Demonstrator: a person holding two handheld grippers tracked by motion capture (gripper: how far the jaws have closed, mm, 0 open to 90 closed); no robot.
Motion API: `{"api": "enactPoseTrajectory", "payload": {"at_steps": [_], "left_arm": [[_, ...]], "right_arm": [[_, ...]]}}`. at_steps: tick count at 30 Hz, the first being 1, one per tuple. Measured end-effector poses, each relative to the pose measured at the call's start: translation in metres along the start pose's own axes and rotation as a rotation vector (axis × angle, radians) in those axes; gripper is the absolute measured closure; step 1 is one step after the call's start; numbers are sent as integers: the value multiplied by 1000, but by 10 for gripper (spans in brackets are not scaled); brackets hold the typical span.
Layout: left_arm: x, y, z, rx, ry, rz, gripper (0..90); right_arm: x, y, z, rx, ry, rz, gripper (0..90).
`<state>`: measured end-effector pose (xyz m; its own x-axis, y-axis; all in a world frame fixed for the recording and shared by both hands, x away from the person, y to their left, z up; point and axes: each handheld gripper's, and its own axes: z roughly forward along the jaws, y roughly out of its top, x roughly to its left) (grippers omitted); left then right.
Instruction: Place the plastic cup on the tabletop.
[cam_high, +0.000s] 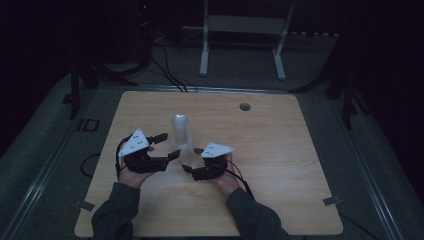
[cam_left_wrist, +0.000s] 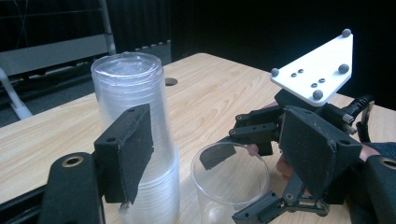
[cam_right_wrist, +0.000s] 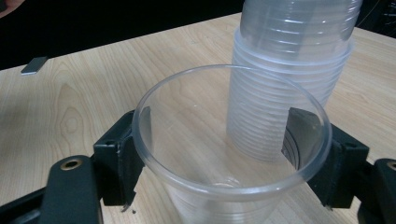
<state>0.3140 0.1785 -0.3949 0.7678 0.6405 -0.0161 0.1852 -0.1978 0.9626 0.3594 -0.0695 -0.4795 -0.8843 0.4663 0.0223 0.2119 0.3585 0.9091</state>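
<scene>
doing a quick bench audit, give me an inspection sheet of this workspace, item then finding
surface: light wooden table, round hole near the far edge, bare otherwise.
job's things: upside-down stack of clear plastic cups at mid-table; single clear plastic cup standing upright beside it, mouth up.
clutter: small grey tabs at the near table corners.
grippers: left gripper stands by the stack, its jaws on either side of it, not seen pressing. right gripper has its jaws on either side of the single cup; whether the pads press cannot be told.
cables: black cables on the floor beyond the table; one trails from each gripper.
surroundings: dark room, grey floor, white metal frame behind the table.
</scene>
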Motion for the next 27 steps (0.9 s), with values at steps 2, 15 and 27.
{"api": "enactPoseTrajectory", "payload": {"at_steps": [2, 15, 27], "left_arm": [[0, 0, 0, -1, 0, -1, 263], [0, 0, 0, -3, -1, -1, 263], [1, 0, -1, -5, -1, -3, 263]], "right_arm": [[0, -1, 0, 6, 1, 0, 207], [-1, -5, 1, 38, 8, 24, 141], [-2, -8, -3, 49, 4, 30, 136]]}}
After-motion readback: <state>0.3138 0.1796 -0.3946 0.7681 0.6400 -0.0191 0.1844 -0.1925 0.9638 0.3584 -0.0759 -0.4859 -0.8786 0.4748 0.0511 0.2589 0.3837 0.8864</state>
